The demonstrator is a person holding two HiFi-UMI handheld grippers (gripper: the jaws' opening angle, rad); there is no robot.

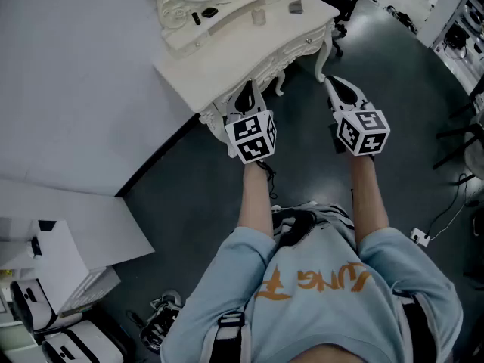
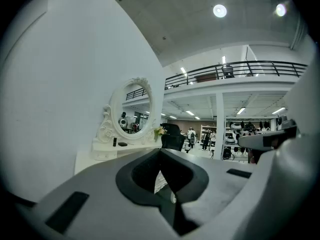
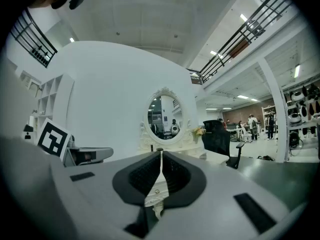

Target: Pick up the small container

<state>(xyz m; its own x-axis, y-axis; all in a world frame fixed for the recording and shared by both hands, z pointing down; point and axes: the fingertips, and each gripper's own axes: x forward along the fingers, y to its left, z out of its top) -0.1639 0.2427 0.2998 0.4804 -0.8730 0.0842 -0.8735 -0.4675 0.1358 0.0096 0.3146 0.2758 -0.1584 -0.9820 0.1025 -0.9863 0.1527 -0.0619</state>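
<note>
- Left gripper: jaws closed pad to pad, nothing between them, held level.
- Right gripper: jaws also fully closed and empty, tipped just below level.
- Both are held out in front of the body, side by side and well short of the bench. This reads as a carry or approach pose, with no reach begun.
- Container: the small pale pot on the bench top is my best guess. It sits ahead of the left jaws, a touch to their right, and ahead-left of the right jaws, well apart from both.
- It stands upright with clear surface around it. The black items lie further left, near the mirror, and a grey thing lies to its right.
- Neither gripper view shows the container clearly; it is too small or hidden behind the jaws.
- Judgement: the task hasn't started. Closed jaws suit travel, but either pair must open before closing in on the pot.
- The left jaws look better lined up. The right ones sit beyond the bench's corner and would have to swing inward.
- Risk: the pot looks light, so a nudge from one pad could slide or tip it.
</note>
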